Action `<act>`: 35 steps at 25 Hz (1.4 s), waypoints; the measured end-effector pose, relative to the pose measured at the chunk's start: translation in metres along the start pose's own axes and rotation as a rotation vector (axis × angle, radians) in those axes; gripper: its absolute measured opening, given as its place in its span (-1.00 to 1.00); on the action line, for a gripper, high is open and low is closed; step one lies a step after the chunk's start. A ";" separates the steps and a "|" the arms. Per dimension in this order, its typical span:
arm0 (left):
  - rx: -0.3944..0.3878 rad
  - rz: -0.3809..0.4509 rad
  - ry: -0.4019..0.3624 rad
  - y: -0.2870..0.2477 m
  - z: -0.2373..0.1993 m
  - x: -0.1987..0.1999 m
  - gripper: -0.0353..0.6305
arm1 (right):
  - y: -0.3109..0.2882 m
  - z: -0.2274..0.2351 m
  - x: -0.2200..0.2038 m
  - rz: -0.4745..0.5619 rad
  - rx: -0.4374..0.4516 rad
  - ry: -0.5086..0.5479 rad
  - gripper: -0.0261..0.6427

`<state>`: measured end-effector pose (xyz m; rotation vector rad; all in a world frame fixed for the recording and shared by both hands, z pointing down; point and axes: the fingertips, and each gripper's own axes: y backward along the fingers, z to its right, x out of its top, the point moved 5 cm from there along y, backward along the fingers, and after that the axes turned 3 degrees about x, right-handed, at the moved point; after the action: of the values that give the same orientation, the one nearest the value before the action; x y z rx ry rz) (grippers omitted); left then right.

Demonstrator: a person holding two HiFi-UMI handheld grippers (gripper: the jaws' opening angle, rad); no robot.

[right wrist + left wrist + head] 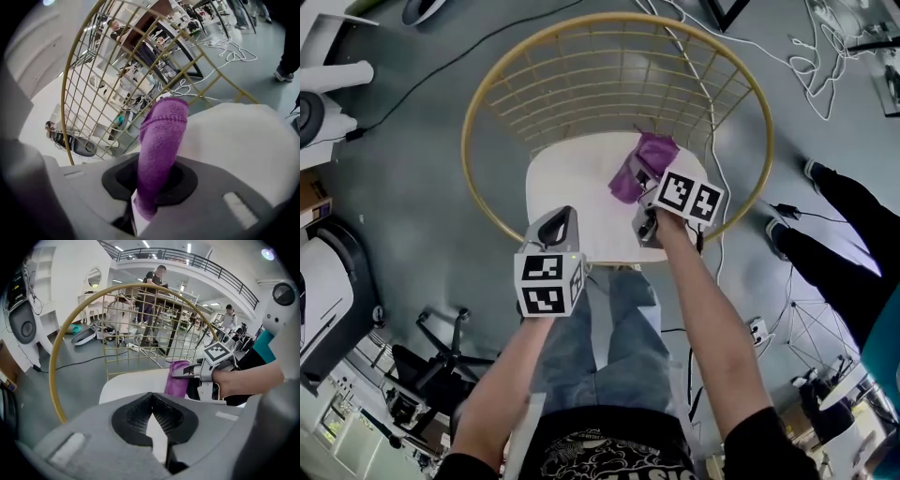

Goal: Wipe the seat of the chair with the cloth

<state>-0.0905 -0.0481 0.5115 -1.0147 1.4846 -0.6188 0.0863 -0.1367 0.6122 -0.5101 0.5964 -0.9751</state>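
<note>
In the head view, the right gripper (649, 195) and its marker cube (690, 197) cover the near end of the purple cloth (642, 161). The left gripper (558, 223) and the person's legs (609, 328) hide the front edge of the white seat (567, 183). In the right gripper view, the cloth's lower end vanishes between the clamped jaws. A bystander (844, 234) is cut off at the picture's right edge, showing only dark trousers and shoes.

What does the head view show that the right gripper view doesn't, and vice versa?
Head view only: the left gripper, shut and empty, near the seat's front edge, and the person's arms. Right gripper view only: the right gripper clamped on the cloth, close up. Both: purple cloth, white seat, gold wire backrest.
</note>
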 end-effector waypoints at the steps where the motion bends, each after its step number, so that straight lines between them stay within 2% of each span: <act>1: -0.003 0.001 -0.003 -0.002 0.005 -0.002 -0.90 | 0.006 0.007 0.000 0.009 -0.013 -0.001 -0.72; 6: -0.008 0.006 -0.017 -0.011 0.024 -0.020 -0.90 | 0.039 0.041 -0.007 0.063 -0.059 -0.024 -0.72; 12: -0.001 0.018 0.003 -0.006 0.033 -0.008 -0.90 | 0.080 0.055 0.010 0.131 -0.106 -0.053 -0.73; 15: 0.007 0.019 0.006 -0.006 0.036 -0.007 -0.90 | 0.090 0.066 0.013 0.131 -0.128 -0.053 -0.72; 18: 0.015 0.024 0.006 0.001 0.024 -0.007 -0.90 | 0.088 0.058 0.013 0.107 -0.124 -0.021 -0.73; 24: 0.039 0.029 0.015 0.016 0.000 -0.012 -0.90 | 0.078 -0.002 0.002 0.061 0.013 0.065 -0.73; 30: 0.053 0.029 0.022 0.024 -0.027 -0.017 -0.90 | 0.031 -0.077 -0.039 -0.080 0.196 0.195 -0.72; 35: 0.056 0.031 0.016 0.038 -0.040 -0.024 -0.90 | 0.012 -0.115 -0.082 -0.167 0.263 0.270 -0.72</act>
<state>-0.1394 -0.0155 0.4990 -0.9442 1.4865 -0.6445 -0.0186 -0.0747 0.5394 -0.1960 0.6614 -1.2734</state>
